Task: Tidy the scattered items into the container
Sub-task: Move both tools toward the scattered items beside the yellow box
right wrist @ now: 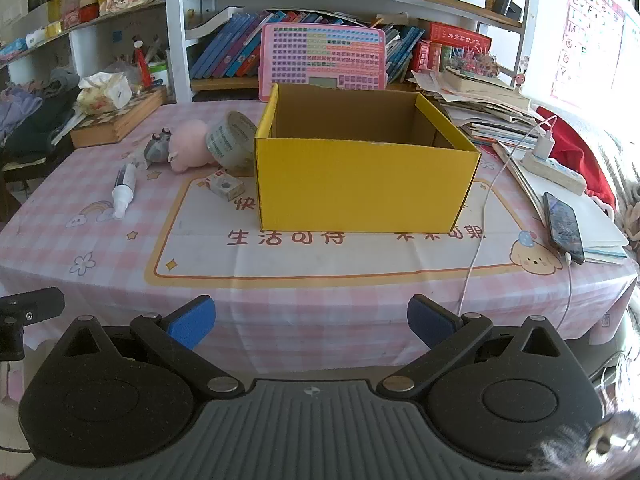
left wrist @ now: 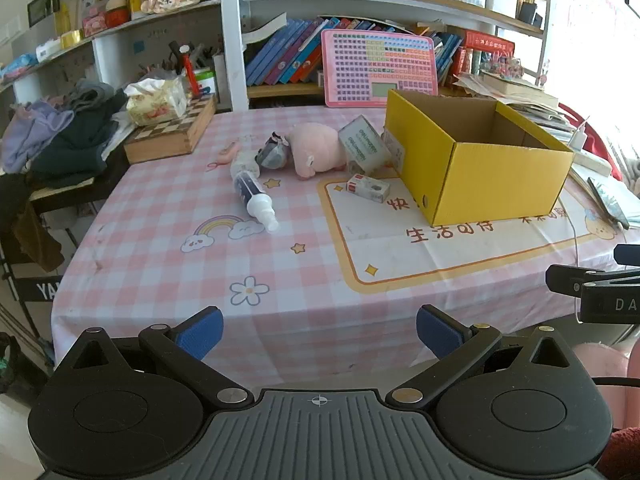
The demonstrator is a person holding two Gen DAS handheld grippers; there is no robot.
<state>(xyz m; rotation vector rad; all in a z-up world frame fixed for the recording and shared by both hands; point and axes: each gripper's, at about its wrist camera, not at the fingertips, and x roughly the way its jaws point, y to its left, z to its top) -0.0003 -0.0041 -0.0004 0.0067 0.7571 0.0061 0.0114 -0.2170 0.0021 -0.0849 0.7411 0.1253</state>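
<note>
Both the left gripper (left wrist: 319, 332) and the right gripper (right wrist: 311, 322) hover with fingers apart, holding nothing, at the worktop's (right wrist: 320, 272) near edge. The yellow cardboard box (right wrist: 366, 184) stands at twelve o'clock of the right gripper; the spray bottle (left wrist: 255, 192), pink plush (left wrist: 316, 150) and small carton (left wrist: 368, 188) lie at its nine o'clock.

Open yellow cardboard box (right wrist: 366, 184) upright on the counter, nothing visible inside. Left of it: pink plush (left wrist: 316, 150) on its side, tilted tape-roll pack (left wrist: 362, 146) touching the box, small white carton (left wrist: 368, 188), spray bottle (left wrist: 254, 192) lying flat.
</note>
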